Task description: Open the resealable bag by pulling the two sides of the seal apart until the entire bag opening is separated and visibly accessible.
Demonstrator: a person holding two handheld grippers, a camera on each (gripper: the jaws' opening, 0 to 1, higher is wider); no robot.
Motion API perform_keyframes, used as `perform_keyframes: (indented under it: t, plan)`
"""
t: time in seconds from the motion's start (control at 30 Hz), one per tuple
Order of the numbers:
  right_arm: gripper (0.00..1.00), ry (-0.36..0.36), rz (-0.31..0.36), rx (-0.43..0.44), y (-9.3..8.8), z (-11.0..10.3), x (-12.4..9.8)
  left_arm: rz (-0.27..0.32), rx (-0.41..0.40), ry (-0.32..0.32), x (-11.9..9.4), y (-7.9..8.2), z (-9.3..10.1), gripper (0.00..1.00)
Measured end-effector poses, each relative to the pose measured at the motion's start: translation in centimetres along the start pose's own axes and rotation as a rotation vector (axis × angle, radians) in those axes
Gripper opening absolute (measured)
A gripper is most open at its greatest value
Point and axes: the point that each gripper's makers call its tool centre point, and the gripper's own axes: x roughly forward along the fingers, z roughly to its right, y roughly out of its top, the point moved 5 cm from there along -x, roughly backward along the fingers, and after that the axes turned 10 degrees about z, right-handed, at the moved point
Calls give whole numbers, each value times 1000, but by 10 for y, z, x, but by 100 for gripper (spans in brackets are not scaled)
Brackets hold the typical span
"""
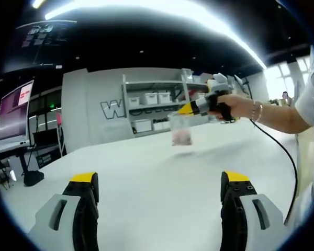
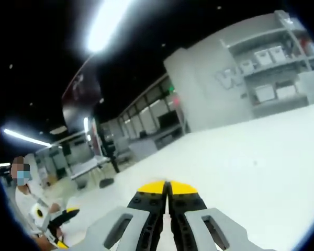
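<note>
Your right gripper [image 1: 184, 109], seen right of centre in the left gripper view, holds the small clear plastic resealable bag [image 1: 181, 129] by its top edge, so the bag hangs free above the broad white tabletop [image 1: 162, 178] with something pinkish sagging in its bottom. In the right gripper view the yellow-tipped black jaws are pressed together at the bottom centre of the frame, which fits a pinch on thin film, though the bag itself cannot be made out there. Hanging it by one side of the seal looks meant to leave the other side free for your second tool. Your left gripper [image 1: 159, 183] is spread wide with nothing between its jaws, low in its own frame and well apart from the bag; the seal looks not yet parted. Behind the bag a grey wall [image 1: 89, 115] carries white shelving with storage bins [image 1: 152, 99], and a lit monitor [image 1: 13, 112] stands at the left edge beneath long ceiling lights [image 1: 146, 10].
</note>
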Motion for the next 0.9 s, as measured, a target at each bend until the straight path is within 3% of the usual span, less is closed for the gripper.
perform_keyframes:
  t: [0.9]
  plan:
    - [0, -49, -9, -14, 7, 14, 43, 3, 2, 8, -3, 1, -4, 95]
